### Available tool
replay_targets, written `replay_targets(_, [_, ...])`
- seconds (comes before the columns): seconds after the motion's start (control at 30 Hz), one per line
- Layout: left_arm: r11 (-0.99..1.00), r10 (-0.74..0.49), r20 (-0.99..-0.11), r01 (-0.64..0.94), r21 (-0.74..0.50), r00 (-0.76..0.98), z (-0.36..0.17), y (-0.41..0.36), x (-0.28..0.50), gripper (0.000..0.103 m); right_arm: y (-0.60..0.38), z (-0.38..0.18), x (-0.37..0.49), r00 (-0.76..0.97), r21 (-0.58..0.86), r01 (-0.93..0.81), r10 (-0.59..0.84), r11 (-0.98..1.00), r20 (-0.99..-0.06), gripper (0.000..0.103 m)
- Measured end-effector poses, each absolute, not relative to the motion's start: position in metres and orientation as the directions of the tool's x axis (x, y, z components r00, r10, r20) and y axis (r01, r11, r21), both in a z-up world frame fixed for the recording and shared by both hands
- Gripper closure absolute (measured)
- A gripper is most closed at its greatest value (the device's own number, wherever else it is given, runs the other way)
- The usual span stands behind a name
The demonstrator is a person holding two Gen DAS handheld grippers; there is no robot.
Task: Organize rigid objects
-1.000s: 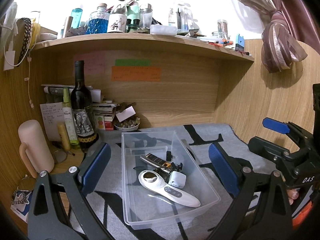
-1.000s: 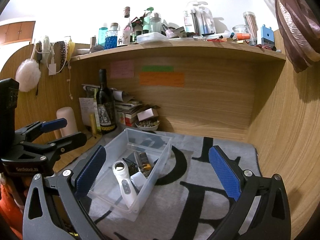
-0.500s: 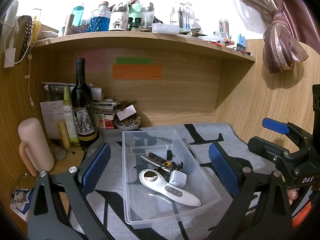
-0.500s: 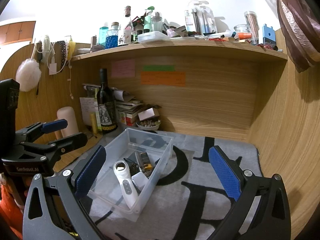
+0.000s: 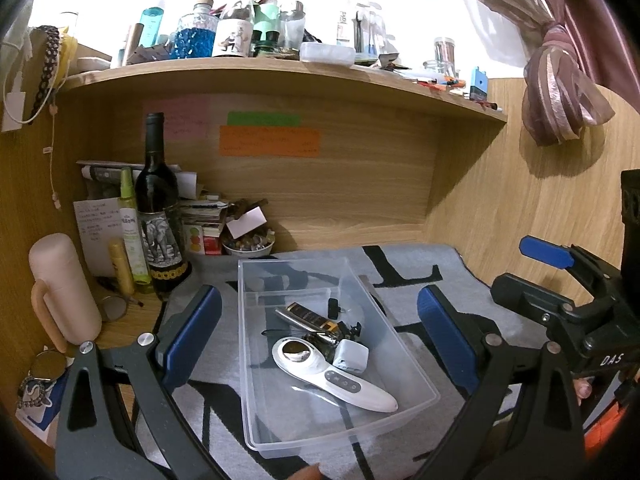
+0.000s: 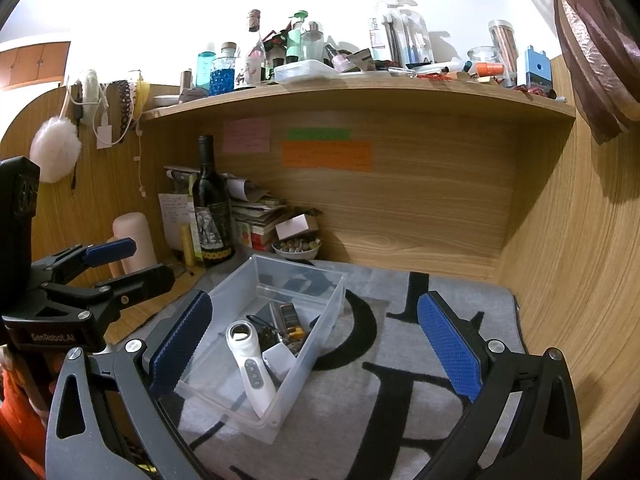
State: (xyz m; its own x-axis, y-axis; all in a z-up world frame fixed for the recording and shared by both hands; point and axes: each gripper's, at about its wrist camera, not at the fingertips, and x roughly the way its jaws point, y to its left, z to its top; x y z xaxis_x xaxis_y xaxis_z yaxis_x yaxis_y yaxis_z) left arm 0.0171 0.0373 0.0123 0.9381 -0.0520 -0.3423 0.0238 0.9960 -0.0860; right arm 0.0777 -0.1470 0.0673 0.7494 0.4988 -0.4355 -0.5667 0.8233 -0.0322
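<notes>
A clear plastic bin (image 5: 416,398) sits on the grey patterned mat (image 5: 448,292). It holds a white handheld device (image 5: 332,376), a pale cube (image 5: 351,356), a slim black-and-gold device (image 5: 306,316) and small dark parts. My left gripper (image 5: 320,328) is open and empty, hovering over the bin. My right gripper (image 6: 316,340) is open and empty, to the right of the bin (image 6: 320,332), with the white device (image 6: 252,364) between its fingers in view. Each gripper shows at the edge of the other's view.
A wine bottle (image 5: 158,216), a green spray bottle (image 5: 130,228), a yellow tube (image 5: 120,266), a pink cylinder (image 5: 60,284), stacked books (image 5: 202,220) and a small bowl (image 5: 248,245) stand at the back left. A crowded shelf (image 5: 280,72) hangs overhead. Wooden walls close the back and right.
Both views have shifted only slightly. The bin and its contents have not moved, and both grippers stay open.
</notes>
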Motion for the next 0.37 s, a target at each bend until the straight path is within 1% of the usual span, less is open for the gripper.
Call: replay_targets(0.37, [0.995, -0.06, -0.348, 0.028, -0.097, 0.936, 0.0094, 0.0399, 0.0201, 0.003, -0.1436, 0.0641, 0.0777, 0.753, -0.029, -0.554, 0.485, 0.832, -0.444, 0.0])
